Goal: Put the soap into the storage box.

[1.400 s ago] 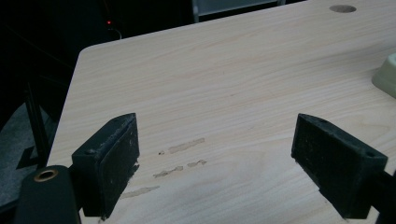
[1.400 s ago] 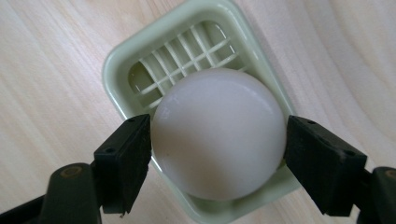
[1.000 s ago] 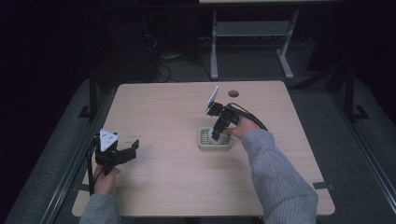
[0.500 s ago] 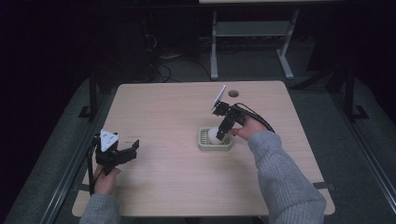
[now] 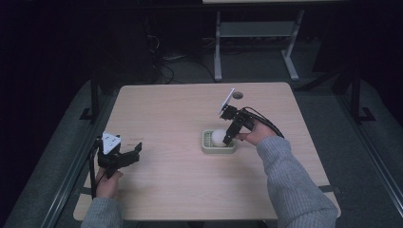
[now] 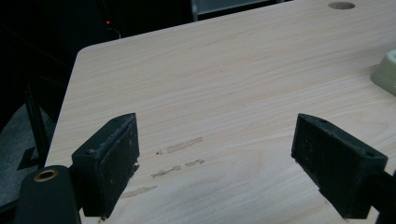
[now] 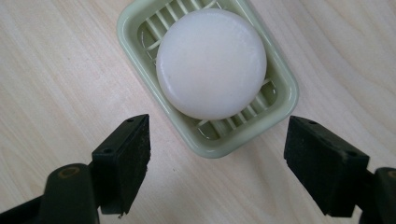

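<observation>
A round white soap bar (image 7: 211, 63) (image 5: 218, 137) lies in a pale green slatted soap dish (image 7: 280, 81) (image 5: 206, 147) near the middle of the wooden table (image 5: 171, 114). My right gripper (image 5: 229, 137) (image 7: 217, 161) hovers just above the dish's right end, tilted down, open, nothing between its jaws. My left gripper (image 5: 133, 153) (image 6: 215, 163) stands open over bare tabletop near the front left edge, pointing right. A corner of the dish (image 6: 385, 72) shows at the right edge of the left gripper view.
A round cable hole (image 5: 237, 95) (image 6: 341, 5) sits near the table's far edge. Behind the table stand a metal frame (image 5: 254, 33) and cables on a dark floor. Faint smudges (image 6: 180, 147) mark the wood ahead of the left gripper.
The right gripper has drawn back slightly to the right and up from the dish, leaving the white soap uncovered in it. The left gripper has not moved.
</observation>
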Available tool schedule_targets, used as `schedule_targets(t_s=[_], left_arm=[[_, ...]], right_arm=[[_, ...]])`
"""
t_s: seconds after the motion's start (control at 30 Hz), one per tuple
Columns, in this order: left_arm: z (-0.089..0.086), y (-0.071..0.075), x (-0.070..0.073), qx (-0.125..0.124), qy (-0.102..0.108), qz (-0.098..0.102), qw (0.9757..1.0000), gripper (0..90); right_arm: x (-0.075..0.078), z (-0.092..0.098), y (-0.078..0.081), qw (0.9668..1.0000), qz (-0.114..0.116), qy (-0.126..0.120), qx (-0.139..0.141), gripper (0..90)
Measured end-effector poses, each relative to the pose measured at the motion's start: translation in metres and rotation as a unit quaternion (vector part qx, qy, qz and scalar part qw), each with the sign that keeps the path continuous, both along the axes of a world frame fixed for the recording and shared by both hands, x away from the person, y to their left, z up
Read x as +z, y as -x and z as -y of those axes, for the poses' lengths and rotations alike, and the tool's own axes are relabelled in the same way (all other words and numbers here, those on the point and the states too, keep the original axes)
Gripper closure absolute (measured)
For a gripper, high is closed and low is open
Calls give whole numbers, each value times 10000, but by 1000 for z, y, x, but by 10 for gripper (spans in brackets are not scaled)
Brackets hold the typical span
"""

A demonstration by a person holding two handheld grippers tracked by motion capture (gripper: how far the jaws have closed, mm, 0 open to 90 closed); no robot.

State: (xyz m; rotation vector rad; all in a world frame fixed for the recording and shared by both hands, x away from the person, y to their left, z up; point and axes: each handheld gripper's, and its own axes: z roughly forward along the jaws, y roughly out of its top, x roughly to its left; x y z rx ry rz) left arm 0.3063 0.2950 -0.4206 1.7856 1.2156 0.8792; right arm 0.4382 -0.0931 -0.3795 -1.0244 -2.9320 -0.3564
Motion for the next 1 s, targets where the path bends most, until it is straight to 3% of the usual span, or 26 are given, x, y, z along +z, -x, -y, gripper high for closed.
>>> schedule_targets(t_s=[1.0], left_arm=[[0, 0, -1, -9, -35, -28, 10000, 148]], right_arm=[[1, 44, 20, 9995, 77, -157, -271, 230]])
